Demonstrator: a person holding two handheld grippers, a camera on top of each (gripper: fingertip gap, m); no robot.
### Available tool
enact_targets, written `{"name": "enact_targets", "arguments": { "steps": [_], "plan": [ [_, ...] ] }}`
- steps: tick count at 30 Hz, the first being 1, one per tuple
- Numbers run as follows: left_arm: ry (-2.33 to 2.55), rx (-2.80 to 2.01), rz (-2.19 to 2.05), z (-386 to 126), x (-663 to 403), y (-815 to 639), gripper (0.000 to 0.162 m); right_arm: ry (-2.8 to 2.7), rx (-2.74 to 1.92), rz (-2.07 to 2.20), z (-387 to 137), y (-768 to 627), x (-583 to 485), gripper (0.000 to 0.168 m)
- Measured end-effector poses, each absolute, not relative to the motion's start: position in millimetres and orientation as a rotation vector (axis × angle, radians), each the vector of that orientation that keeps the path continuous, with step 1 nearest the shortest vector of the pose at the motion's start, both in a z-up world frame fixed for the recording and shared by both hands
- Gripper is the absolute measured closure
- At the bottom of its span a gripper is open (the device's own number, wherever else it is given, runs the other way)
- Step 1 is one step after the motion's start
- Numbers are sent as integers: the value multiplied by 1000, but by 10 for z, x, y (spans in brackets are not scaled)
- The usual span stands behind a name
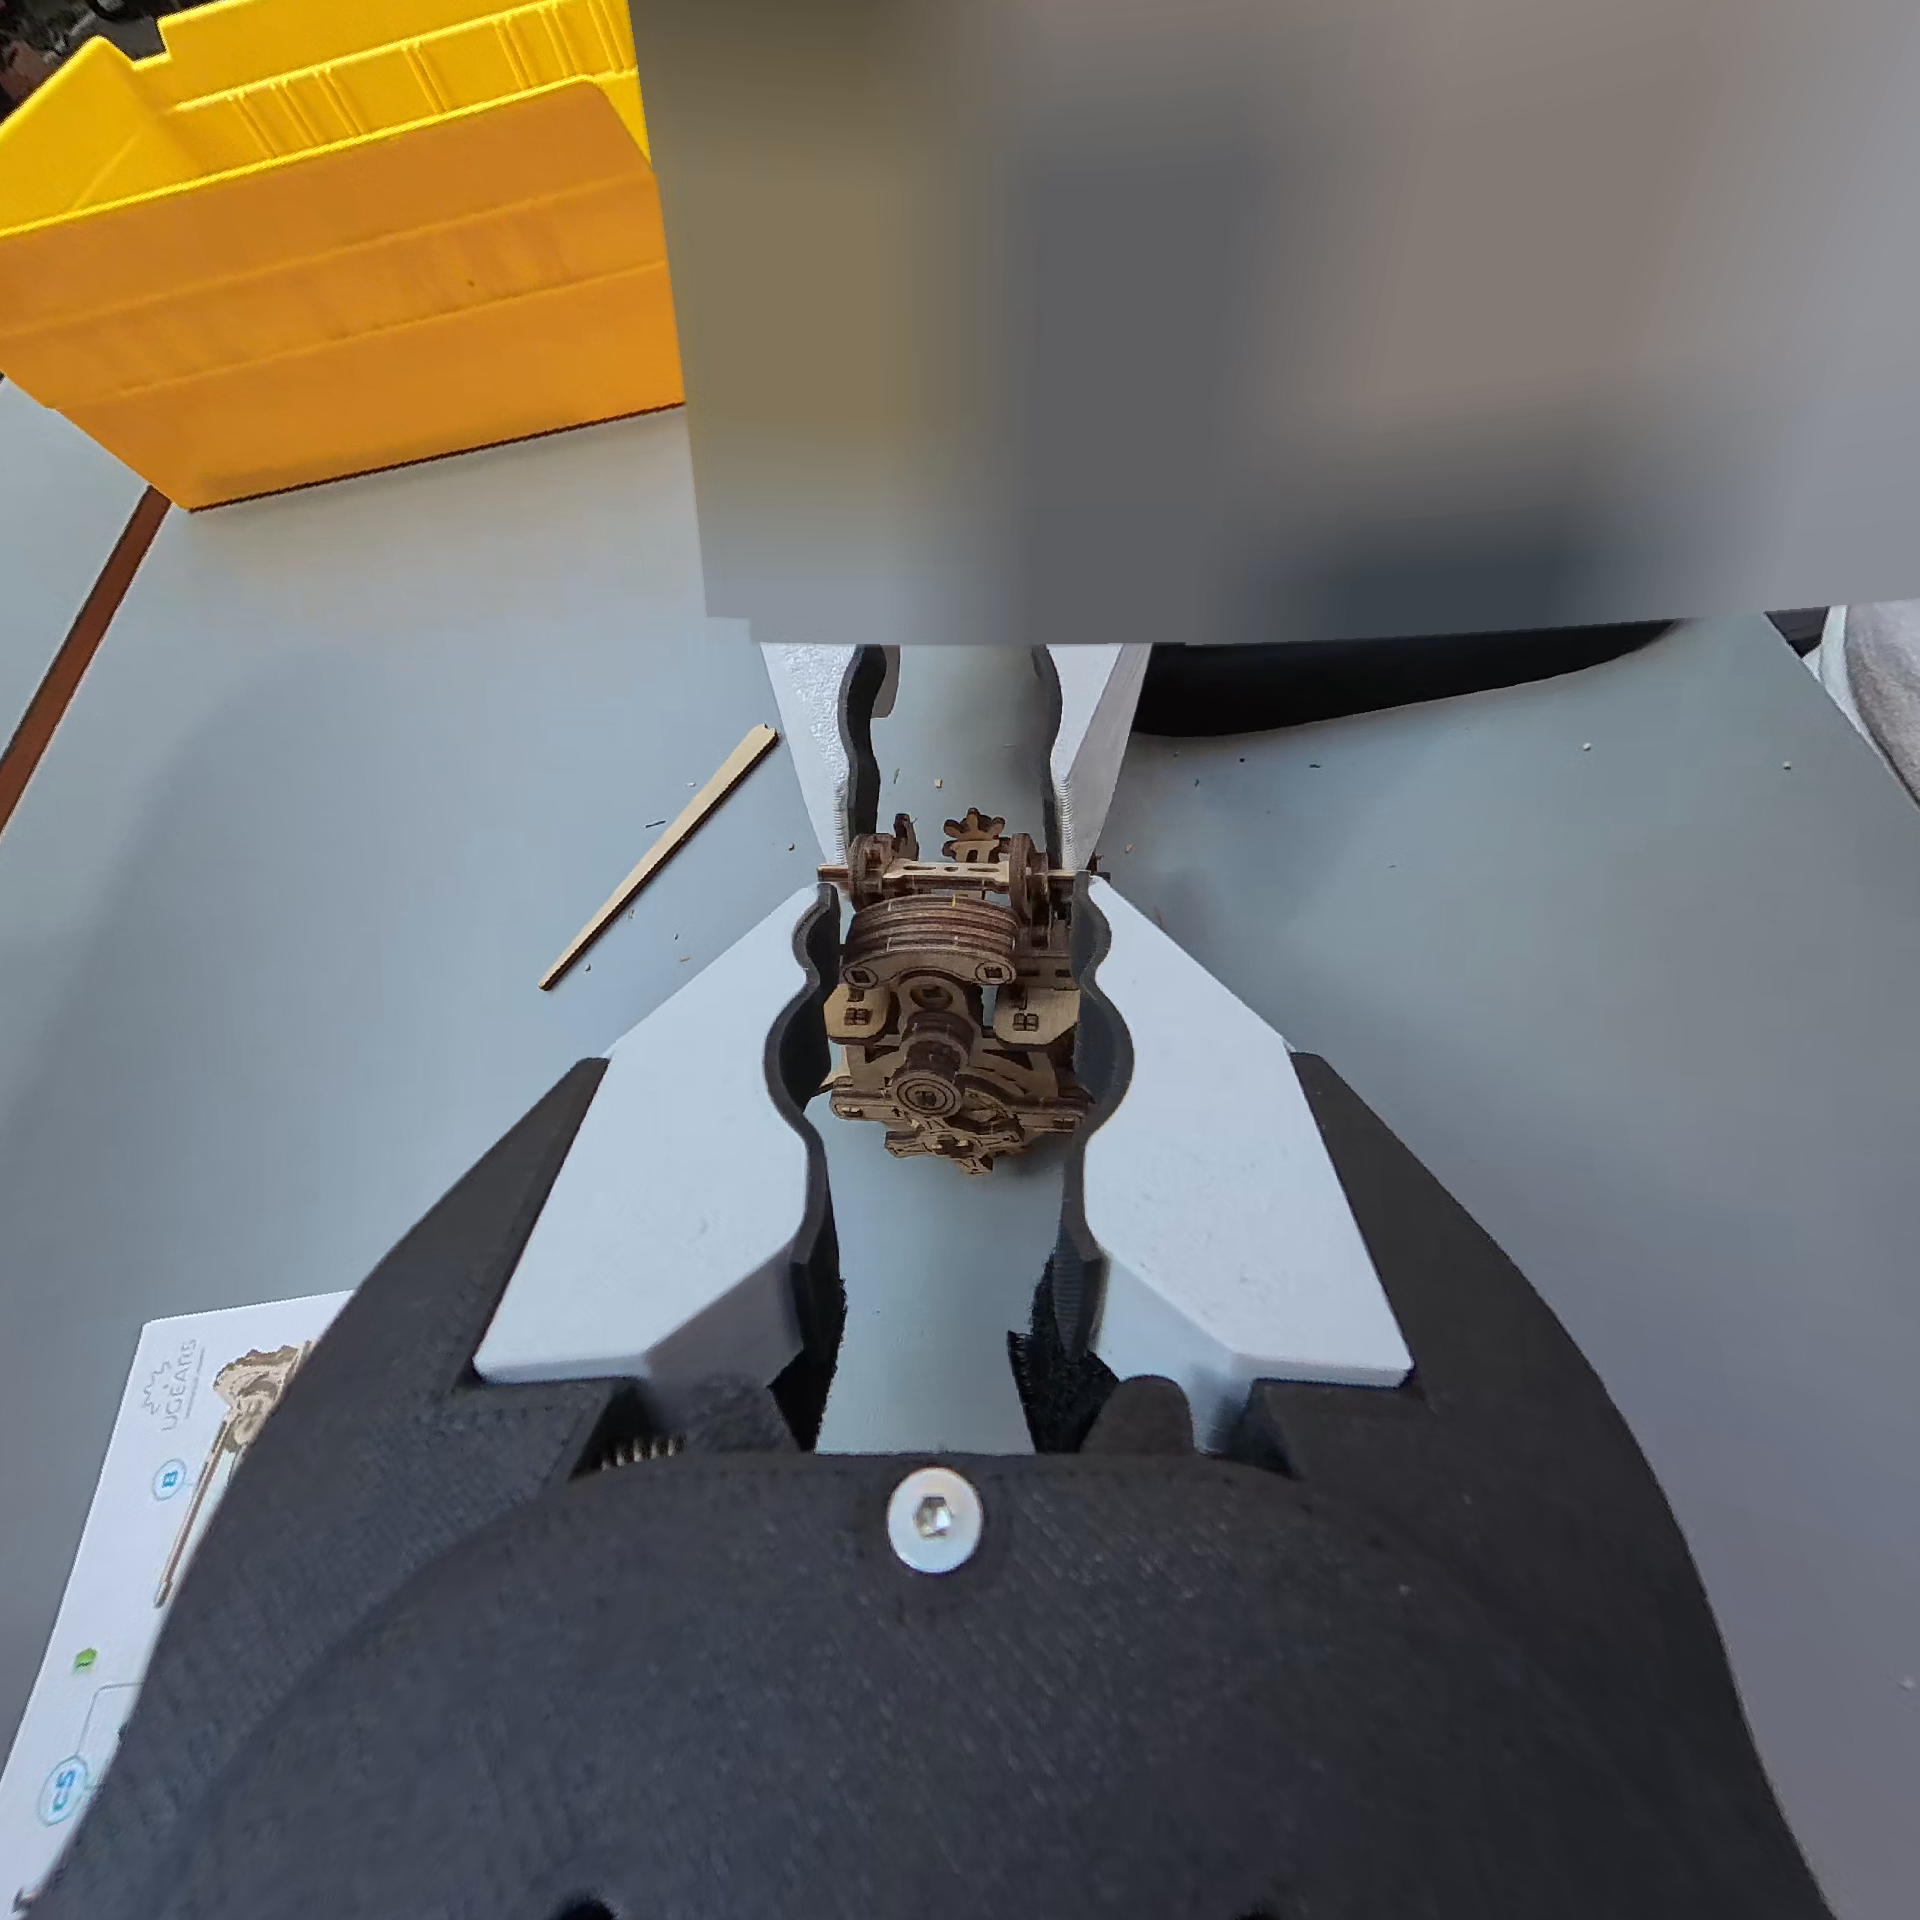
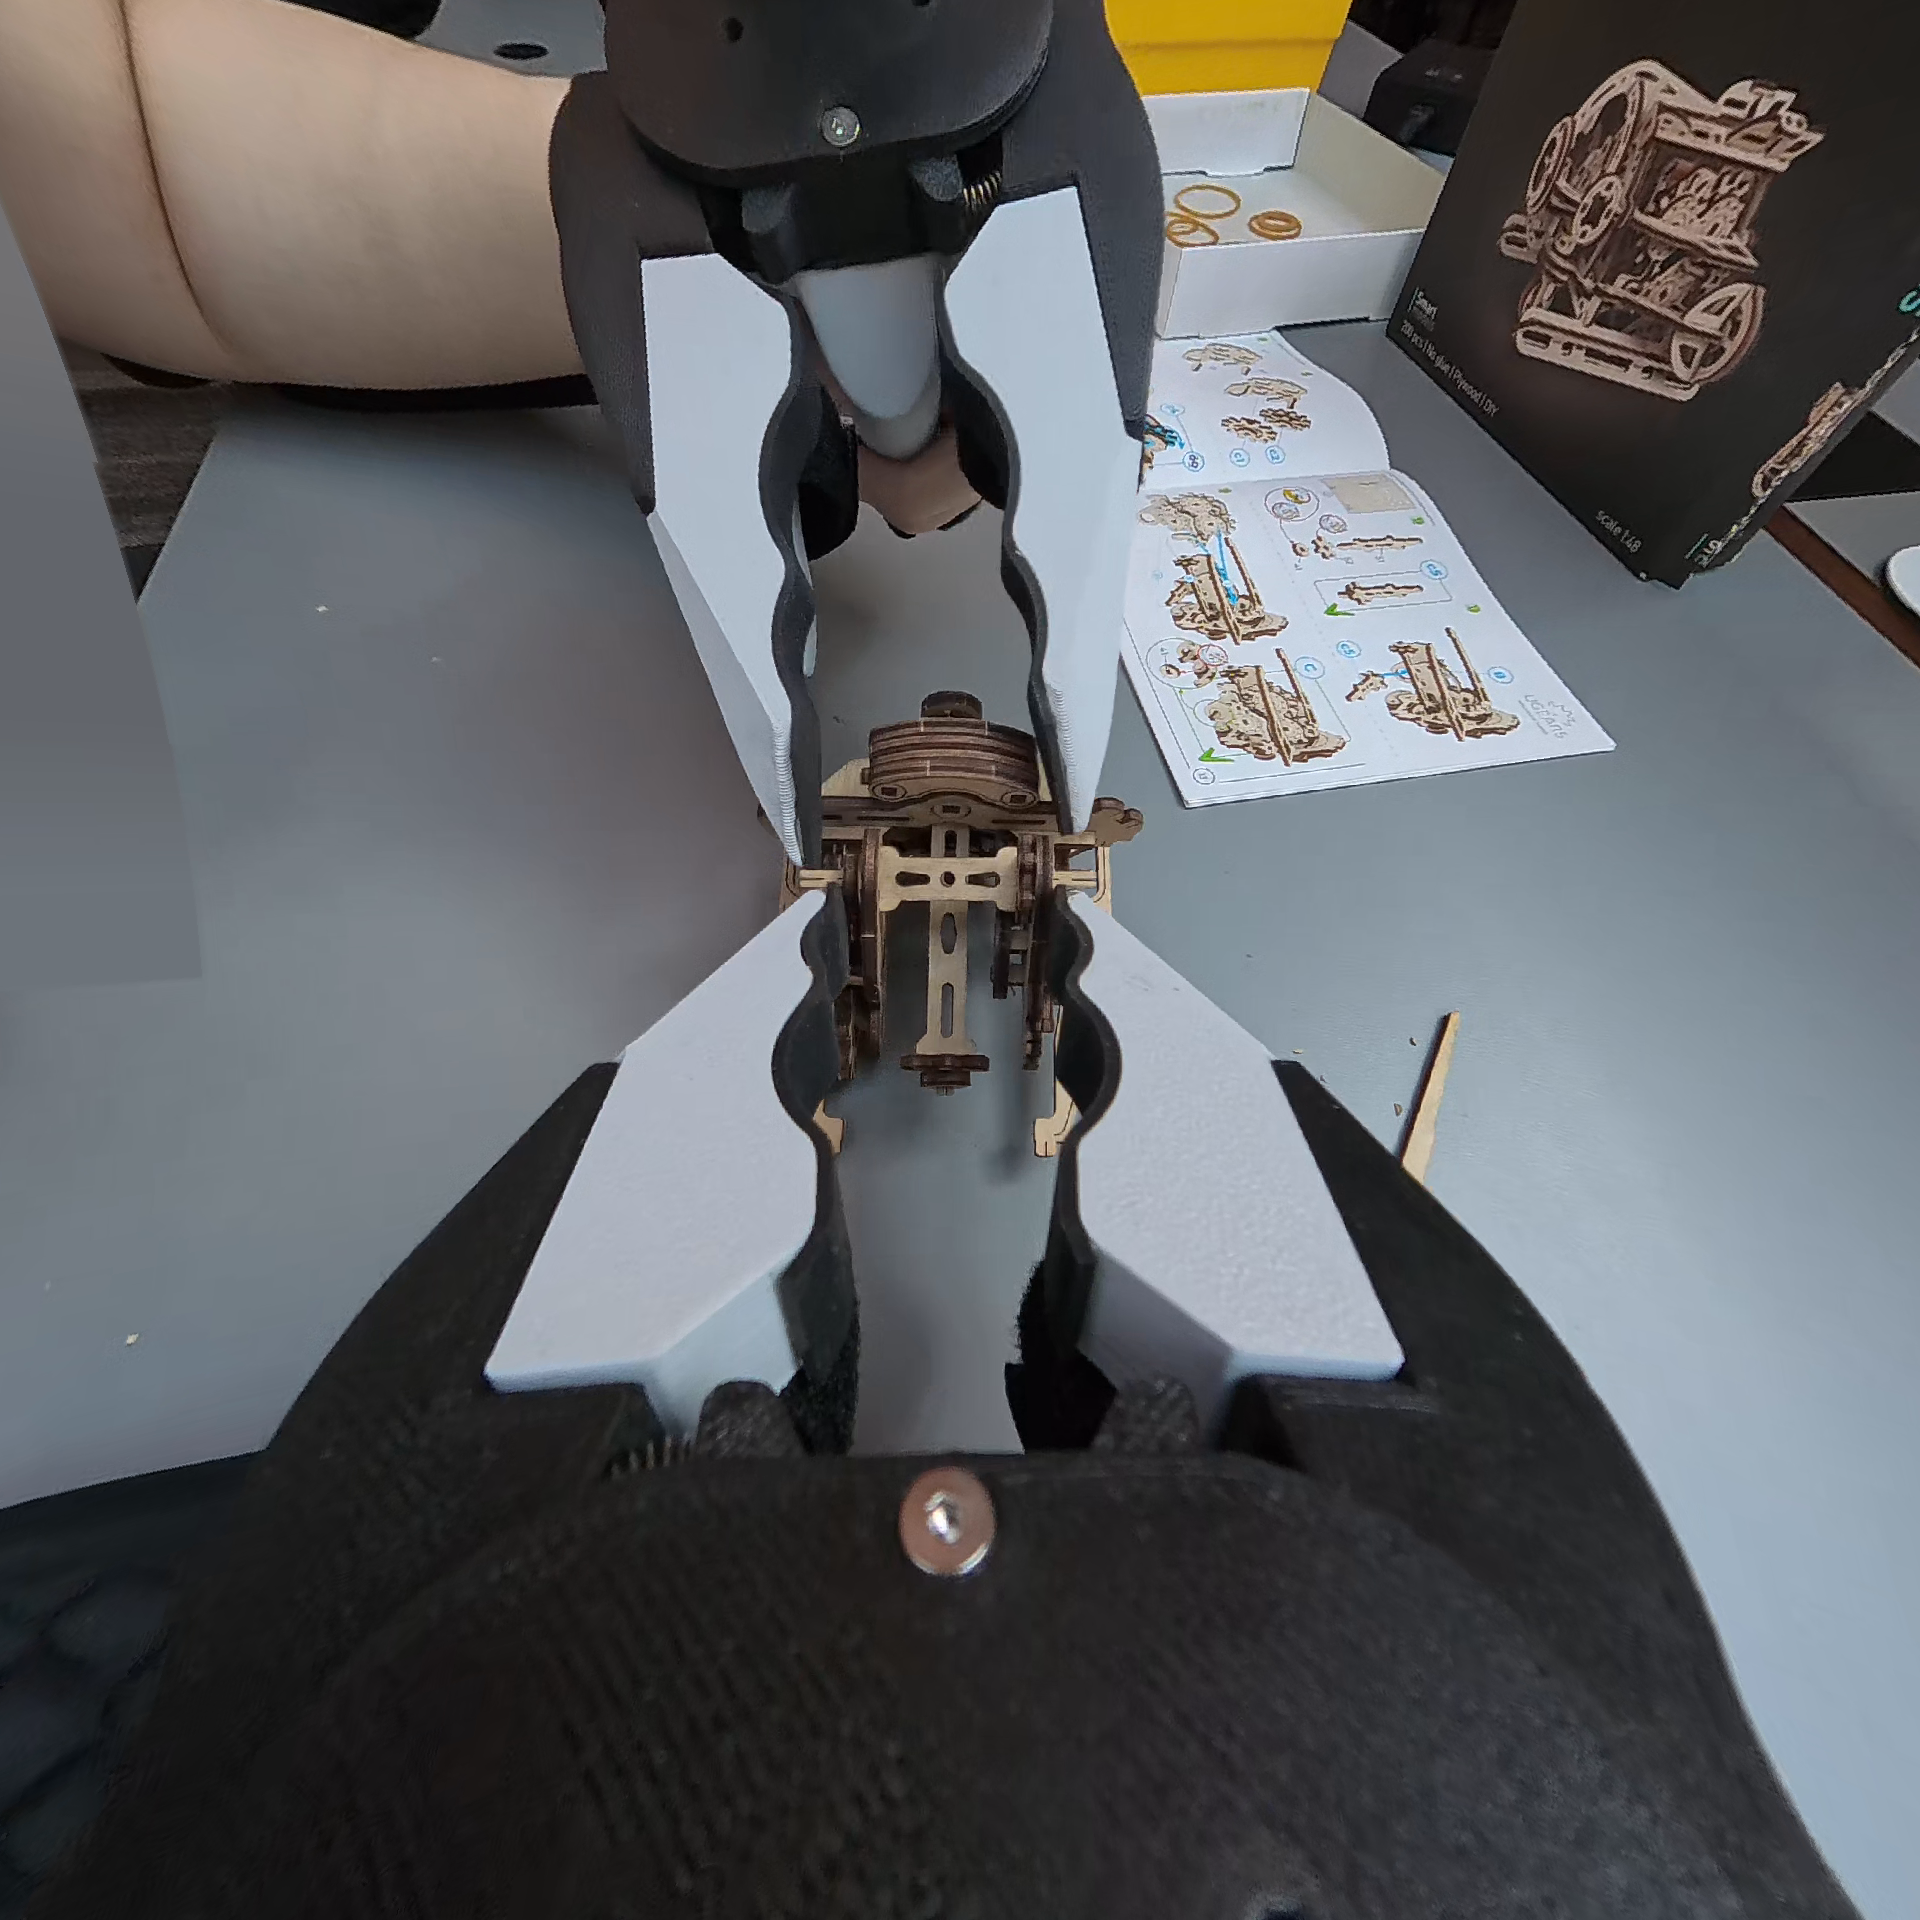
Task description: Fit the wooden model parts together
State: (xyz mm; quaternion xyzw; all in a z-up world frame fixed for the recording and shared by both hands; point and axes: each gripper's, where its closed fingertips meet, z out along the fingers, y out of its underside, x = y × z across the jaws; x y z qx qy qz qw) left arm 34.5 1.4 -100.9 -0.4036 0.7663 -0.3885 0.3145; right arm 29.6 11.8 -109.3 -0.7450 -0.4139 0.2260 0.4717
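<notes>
Both the left gripper (image 1: 956, 935) and right gripper (image 2: 940, 925) pinch the wooden model (image 1: 951, 997); printed booklet (image 2: 1340, 623) nearby.

Your two wrist cameras face each other, each looking close along its fingers and down at the grey table (image 1: 343, 831). Both share the wooden model (image 1: 956, 997) at 12 o'clock.

Both tools (image 1: 954, 914) (image 2: 948, 914) clamped, tip-to-tip
</notes>
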Motion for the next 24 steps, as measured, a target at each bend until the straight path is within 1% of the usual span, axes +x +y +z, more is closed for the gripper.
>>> {"name": "enact_targets", "arguments": {
  "steps": [4, 6, 8, 24],
  "plan": [
    [2022, -1067, -1039, -1013, 346, 8, 121, -1040, -1813, 512, -1088, 109, 292, 132],
    [2024, -1055, -1040, -1009, 348, 2, 125, -1053, -1804, 503, -1085, 99, 284, 132],
    [2034, -1032, -1037, -1009, 349, -6, 126, -1063, -1797, 486, -1082, 98, 287, 132],
    [2076, -1059, -1032, -1018, 346, -10, 127, -1057, -1808, 457, -1091, 95, 289, 133]
  ]
}}
